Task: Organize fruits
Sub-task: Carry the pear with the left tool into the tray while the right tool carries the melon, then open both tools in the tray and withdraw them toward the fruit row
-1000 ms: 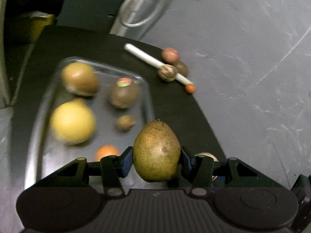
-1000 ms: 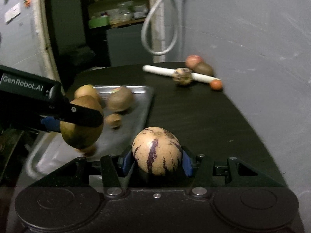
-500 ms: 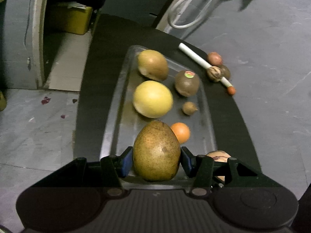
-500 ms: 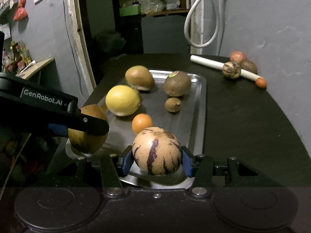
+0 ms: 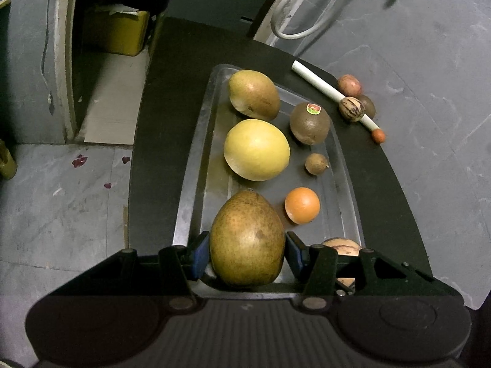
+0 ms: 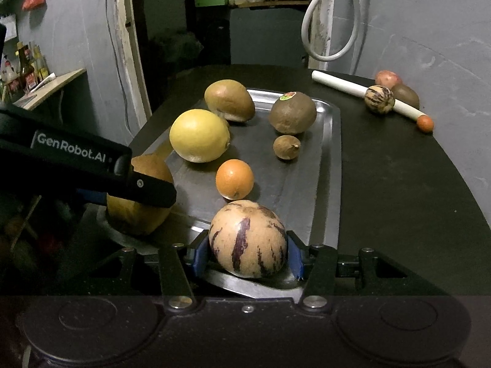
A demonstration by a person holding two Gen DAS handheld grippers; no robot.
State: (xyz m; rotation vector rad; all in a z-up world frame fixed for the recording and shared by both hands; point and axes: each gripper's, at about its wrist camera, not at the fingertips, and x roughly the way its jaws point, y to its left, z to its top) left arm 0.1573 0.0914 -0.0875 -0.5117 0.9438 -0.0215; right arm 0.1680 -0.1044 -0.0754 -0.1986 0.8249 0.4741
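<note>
1. Left gripper (image 5: 247,253): I read its jaws as partly open and clamped on a speckled brown pear (image 5: 247,239). The blue pads press its flanks at 3 and 9 o'clock; its long axis runs 12 to 6, stem end toward 12.
2. Right gripper (image 6: 248,253): jaws at a like width, clamped on a purple-striped melon (image 6: 248,239), pads again at 3 and 9 o'clock.
3. Metal tray (image 5: 343,184): both fruits hang over its near end, pear at the left corner, melon at the right. I judge the set-down to be straight below, each hand equally near its own corner.
4. Already on the tray, toward 12 o'clock of the pear: yellow citrus (image 5: 256,150), second pear (image 5: 253,93).
5. Toward 1 o'clock: orange (image 5: 302,205), stickered kiwi (image 5: 310,122).
</note>
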